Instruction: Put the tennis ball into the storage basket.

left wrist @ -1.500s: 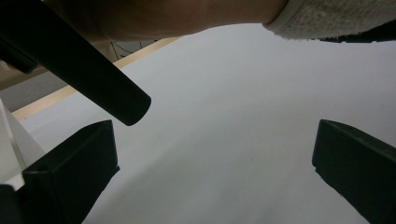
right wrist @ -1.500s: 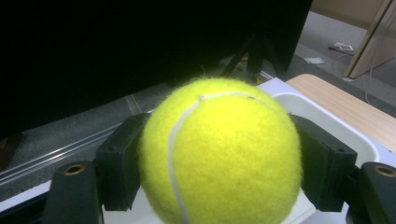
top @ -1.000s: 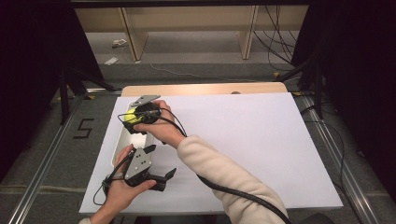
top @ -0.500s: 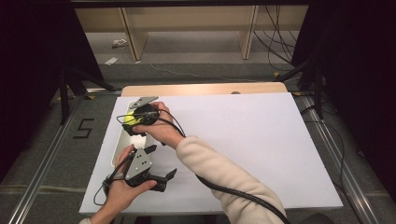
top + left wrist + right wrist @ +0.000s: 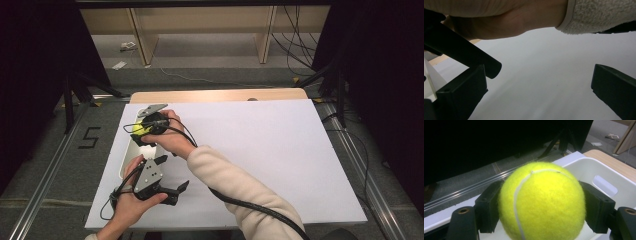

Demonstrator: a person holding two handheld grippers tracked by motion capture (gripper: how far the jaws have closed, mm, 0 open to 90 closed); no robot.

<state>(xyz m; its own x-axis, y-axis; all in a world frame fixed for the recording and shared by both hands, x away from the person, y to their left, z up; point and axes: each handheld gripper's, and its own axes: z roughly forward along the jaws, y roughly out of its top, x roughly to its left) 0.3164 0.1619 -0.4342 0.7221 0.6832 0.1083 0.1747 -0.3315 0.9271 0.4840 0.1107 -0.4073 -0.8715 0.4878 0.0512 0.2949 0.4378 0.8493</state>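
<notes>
Tennis ball [image 5: 541, 201] was pinched across its middle by right tongs [image 5: 541, 205], held just above white bin [image 5: 584, 170]. Judged light, fuzzy, springy; grip OK w/ moderate squeeze. Left tongs [image 5: 536, 100] were spread, nr bin.

fuzzy felt tennis ball [image 5: 541, 202], glossy plastic bin [image 5: 584, 167]

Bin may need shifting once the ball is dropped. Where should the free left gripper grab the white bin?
Probably the bin's end wall at its slot handle, coming from above with one jaw through the slot. The wall is thin and upright, so the open left gripper could straddle it. The right gripper holds the ball over the bin.
</notes>
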